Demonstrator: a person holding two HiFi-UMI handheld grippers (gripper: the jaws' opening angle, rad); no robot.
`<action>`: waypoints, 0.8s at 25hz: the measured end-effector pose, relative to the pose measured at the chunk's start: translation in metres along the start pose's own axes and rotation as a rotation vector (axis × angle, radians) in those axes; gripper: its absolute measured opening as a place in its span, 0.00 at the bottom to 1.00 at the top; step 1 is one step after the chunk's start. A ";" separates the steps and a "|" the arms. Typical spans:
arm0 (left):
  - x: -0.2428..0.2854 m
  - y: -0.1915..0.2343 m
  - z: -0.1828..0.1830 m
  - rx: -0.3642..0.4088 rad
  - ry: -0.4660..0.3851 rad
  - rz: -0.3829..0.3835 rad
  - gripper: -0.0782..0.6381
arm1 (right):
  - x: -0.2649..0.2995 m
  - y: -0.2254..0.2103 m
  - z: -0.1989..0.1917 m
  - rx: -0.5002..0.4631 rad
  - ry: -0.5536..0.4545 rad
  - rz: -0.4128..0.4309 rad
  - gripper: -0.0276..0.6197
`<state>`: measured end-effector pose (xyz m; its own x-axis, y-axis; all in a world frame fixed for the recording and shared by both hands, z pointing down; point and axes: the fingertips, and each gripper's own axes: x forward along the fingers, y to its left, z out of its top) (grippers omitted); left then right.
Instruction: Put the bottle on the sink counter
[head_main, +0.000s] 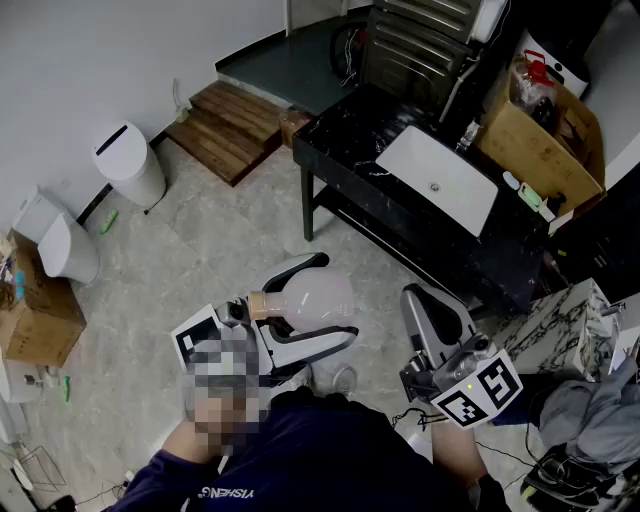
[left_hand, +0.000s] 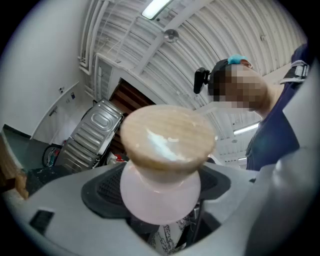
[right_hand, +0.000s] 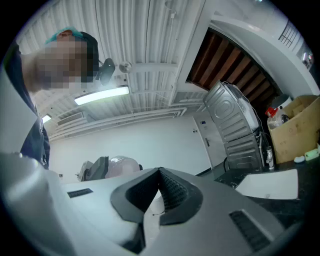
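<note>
Black tabletop (head_main: 340, 150) with its sink (head_main: 440, 180) lies well ahead. Jaws of the left gripper (head_main: 332, 300) clasp the bottle (head_main: 300, 298), likely for carrying there; the right gripper (head_main: 418, 300) is clenched, empty.

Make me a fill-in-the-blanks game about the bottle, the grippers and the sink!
The left gripper holds a ____ bottle.
The jaws of the right gripper are ____ and empty.
The white sink sits in a ____ counter.
Missing words: pink, shut, black.
</note>
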<state>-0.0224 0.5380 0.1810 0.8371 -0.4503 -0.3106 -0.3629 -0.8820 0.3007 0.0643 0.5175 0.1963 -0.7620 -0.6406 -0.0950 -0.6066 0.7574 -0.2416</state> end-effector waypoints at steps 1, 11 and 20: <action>0.000 0.000 0.000 -0.001 0.001 0.000 0.67 | 0.000 0.000 0.001 0.001 -0.001 -0.001 0.08; 0.000 -0.001 -0.001 -0.005 -0.001 -0.003 0.67 | -0.001 -0.001 0.002 0.025 -0.019 -0.001 0.08; 0.021 -0.004 -0.015 -0.003 0.004 0.031 0.67 | -0.017 -0.024 0.003 0.046 -0.014 0.004 0.08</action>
<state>0.0027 0.5337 0.1868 0.8272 -0.4767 -0.2975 -0.3873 -0.8673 0.3128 0.0924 0.5101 0.2011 -0.7611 -0.6392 -0.1100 -0.5919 0.7538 -0.2853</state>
